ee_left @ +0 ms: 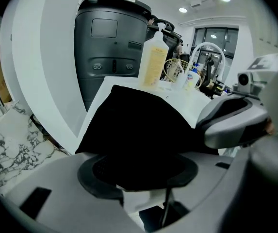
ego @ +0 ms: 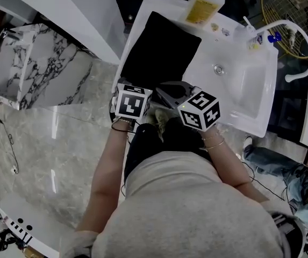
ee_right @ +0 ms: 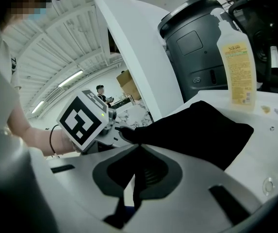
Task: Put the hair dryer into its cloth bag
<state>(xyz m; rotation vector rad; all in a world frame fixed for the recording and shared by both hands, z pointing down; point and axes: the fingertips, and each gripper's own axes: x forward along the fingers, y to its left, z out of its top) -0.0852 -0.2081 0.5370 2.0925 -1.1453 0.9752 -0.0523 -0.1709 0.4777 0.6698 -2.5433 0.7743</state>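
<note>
A black cloth bag [ego: 160,52] lies flat on the white counter [ego: 143,15] to the left of the sink basin. Its near edge reaches both grippers. My left gripper [ego: 138,88] stands open at the bag's near left edge, and in the left gripper view the black cloth [ee_left: 139,130] runs down between its wide jaws [ee_left: 139,176]. My right gripper [ego: 165,91] is shut, its tips pinching the bag's near right edge [ee_right: 143,140]. The right gripper view shows the left gripper [ee_right: 115,132] touching the cloth. No hair dryer shows in any view.
A sink basin [ego: 242,85] with a white curved tap [ego: 292,36] lies right of the bag. A yellow-labelled bottle [ego: 203,4] stands behind it, with a wire basket [ego: 288,9] beyond. A dark grey bin [ee_left: 112,38] is behind the counter, and a marble block [ego: 41,63] is on the left.
</note>
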